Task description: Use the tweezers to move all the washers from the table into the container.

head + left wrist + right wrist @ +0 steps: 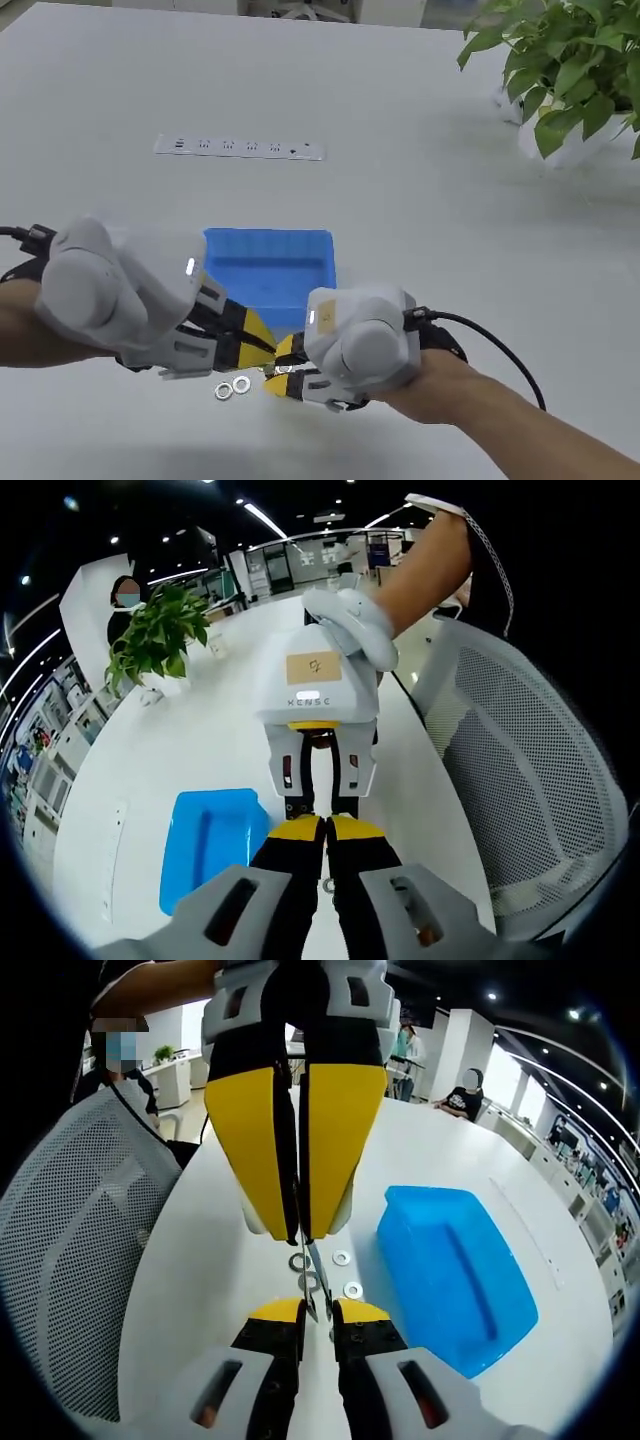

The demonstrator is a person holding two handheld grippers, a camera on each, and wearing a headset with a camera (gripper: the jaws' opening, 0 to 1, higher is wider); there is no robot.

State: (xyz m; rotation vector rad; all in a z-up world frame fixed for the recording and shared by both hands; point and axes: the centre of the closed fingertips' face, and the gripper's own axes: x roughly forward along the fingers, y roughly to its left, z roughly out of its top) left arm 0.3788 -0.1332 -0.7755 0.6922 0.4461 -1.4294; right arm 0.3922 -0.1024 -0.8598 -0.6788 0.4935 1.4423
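We see the left gripper with its jaws pressed together on the tweezers, above the washers lying by the near edge of the tabletop, just before the blue container. The tweezers run between the barely parted jaws of the right gripper; we cannot tell whether those pinch them.

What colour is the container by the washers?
The container is blue, clearest in the right gripper view.

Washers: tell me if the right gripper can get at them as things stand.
Probably yes. The washers lie bare on the table just ahead of the right gripper, nothing over them. But the left gripper sits nose to nose with it, shut on the tweezers, and crowds the approach.
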